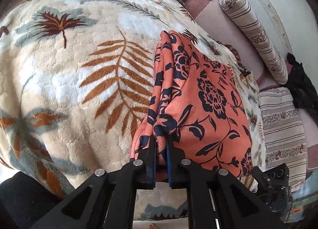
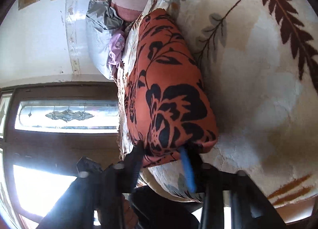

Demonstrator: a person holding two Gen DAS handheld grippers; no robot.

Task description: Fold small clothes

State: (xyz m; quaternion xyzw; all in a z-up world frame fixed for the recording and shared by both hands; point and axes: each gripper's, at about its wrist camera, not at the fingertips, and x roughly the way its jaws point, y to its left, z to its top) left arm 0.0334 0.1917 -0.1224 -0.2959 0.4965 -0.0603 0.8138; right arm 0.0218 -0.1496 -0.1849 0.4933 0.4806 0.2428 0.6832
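Orange floral garment point(image 1: 198, 98) on the fleece blanket point(image 1: 69, 74), clamped by left gripper point(image 1: 161, 139) and right gripper point(image 2: 162, 148).

Leaf-print fleece blanket point(image 1: 79, 74), striped bolster point(image 1: 252, 30), bright leaded window point(image 2: 67, 115).

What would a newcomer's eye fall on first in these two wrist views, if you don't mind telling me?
First, the orange garment with dark flowers, folded into a thick stack on the cream blanket with leaf print. The left claw is clamped on its near edge, and the right claw holds another end, its fingers further apart. Striped pillows lie at the blanket's right in the left wrist view.
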